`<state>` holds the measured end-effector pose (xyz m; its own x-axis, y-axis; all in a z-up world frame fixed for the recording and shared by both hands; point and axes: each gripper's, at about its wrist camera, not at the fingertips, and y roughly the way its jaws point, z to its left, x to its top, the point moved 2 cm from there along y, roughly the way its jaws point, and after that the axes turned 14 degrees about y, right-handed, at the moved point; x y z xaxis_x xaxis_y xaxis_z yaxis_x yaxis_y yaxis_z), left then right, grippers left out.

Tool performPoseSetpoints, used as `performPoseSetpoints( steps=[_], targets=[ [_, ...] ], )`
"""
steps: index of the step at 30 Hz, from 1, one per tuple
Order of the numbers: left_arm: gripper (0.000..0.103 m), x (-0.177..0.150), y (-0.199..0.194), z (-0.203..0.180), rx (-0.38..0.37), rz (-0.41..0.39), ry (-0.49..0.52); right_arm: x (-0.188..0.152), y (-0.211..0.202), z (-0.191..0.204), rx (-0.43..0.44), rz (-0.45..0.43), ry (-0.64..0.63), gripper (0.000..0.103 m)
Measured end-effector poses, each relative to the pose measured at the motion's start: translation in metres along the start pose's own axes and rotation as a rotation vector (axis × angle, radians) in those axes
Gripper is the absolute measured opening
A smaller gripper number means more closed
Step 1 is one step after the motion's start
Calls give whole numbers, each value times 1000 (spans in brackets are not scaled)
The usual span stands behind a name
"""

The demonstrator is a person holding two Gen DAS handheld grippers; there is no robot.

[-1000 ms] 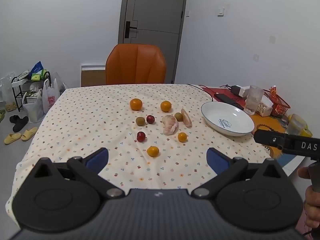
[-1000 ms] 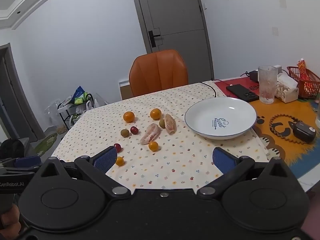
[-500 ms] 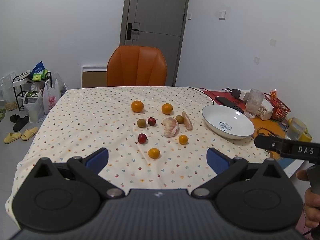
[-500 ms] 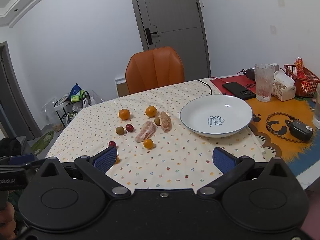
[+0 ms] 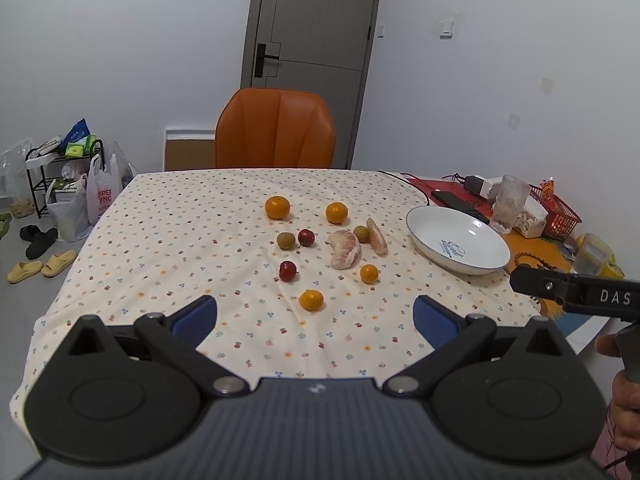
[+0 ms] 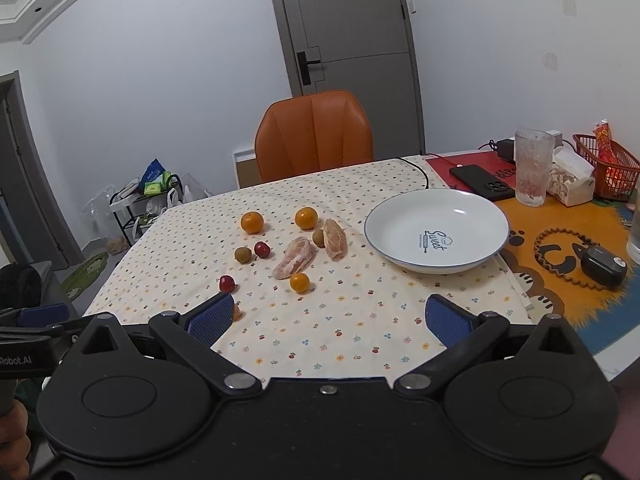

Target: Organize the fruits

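Both tongs, left gripper (image 5: 314, 318) and right gripper (image 6: 330, 322), gaping, nothing held. Fruit loose mid-frame on tablecloth (image 5: 168, 248); plate (image 6: 436, 230) bare, right of centre. Risk, I judge: round oranges roll off (wrinkled cloth). Nearest orange (image 6: 237, 313) half hidden behind my right gripper's blue pad.

Each matte black plastic claw, left (image 5: 315, 314) and right (image 6: 327, 318), carries 2 blue textured rubber pads (image 6: 211, 317) on angled black linkage arms, with 2 silver pivot screws and 2 round embossed discs on a ribbed body. White lettering "DAS" marks the right claw's side.
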<state>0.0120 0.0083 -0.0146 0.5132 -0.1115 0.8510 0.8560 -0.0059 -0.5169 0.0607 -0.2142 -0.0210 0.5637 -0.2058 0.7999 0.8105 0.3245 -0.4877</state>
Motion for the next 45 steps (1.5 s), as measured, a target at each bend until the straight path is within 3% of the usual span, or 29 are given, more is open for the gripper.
performPoseSetpoints(
  steps=[34, 45],
  targets=[
    [103, -1, -5, 11, 18, -8, -1, 0, -1, 4, 11, 3, -9, 103],
    [103, 2, 17, 10, 15, 10, 12, 1, 9, 1, 41, 19, -25, 103]
  ],
)
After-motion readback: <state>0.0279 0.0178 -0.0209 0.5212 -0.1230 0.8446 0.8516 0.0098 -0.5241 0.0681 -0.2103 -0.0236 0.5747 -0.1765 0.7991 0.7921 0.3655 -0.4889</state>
